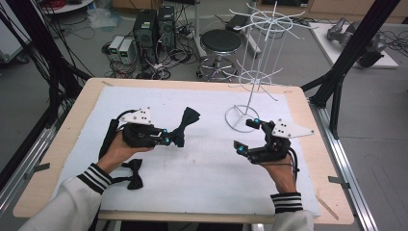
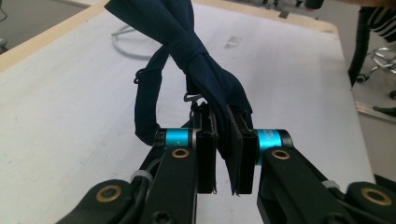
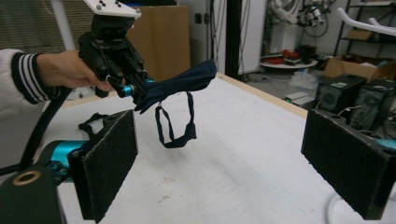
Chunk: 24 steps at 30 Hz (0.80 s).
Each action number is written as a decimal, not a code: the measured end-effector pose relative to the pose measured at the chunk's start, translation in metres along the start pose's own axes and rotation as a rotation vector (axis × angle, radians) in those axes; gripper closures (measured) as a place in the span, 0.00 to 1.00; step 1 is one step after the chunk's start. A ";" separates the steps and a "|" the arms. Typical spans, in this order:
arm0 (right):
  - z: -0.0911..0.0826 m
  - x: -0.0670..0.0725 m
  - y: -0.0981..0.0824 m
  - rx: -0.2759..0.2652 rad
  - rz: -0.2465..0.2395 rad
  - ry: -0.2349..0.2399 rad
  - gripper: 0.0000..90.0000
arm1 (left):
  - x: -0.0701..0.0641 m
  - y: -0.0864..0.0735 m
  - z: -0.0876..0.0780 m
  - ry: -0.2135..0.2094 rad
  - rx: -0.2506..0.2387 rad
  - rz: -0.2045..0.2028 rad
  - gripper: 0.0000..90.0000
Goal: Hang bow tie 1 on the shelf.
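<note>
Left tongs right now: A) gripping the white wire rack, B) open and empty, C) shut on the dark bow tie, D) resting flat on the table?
C: the left tongs pinch the bow tie between their pads, its strap loop dangling above the table.

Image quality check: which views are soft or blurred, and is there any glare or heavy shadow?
High view: even light, no glare, faint shadows, slightly soft. Left gripper view: the held bow tie is sharp, the far table edge blurs. Right gripper view: the near pads are soft, the background room is bright.

Grey floor beyond the table; a round stool (image 1: pixel 220 42), computer towers (image 1: pixel 155 26), tangled cables.
</note>
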State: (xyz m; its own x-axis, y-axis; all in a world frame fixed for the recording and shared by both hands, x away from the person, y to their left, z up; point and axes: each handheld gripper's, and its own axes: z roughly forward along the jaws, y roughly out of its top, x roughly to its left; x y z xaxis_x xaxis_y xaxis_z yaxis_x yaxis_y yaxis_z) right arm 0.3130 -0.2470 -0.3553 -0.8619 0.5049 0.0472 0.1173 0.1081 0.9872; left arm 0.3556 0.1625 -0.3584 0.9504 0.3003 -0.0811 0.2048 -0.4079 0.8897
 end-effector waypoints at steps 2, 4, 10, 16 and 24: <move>0.002 -0.002 0.002 0.010 0.004 0.018 0.11 | -0.001 0.001 0.000 -0.011 -0.018 -0.003 0.92; 0.006 -0.003 0.006 0.021 0.001 0.033 0.11 | -0.002 0.002 0.000 -0.022 -0.026 0.001 0.92; 0.012 -0.004 0.014 0.021 0.001 0.095 0.11 | -0.007 0.004 0.002 -0.053 -0.048 0.020 0.92; 0.023 -0.006 0.027 0.049 -0.032 0.156 0.11 | -0.013 0.006 0.003 -0.071 -0.067 0.033 0.92; 0.036 -0.010 0.038 0.064 -0.012 0.198 0.11 | -0.020 0.009 0.004 -0.095 -0.094 0.057 0.92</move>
State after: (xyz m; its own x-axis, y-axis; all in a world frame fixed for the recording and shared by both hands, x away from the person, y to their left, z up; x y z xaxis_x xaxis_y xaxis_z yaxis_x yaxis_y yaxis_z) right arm 0.3434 -0.2173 -0.3240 -0.9429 0.3256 0.0703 0.1317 0.1707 0.9765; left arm 0.3398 0.1495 -0.3508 0.9786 0.1944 -0.0674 0.1313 -0.3377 0.9320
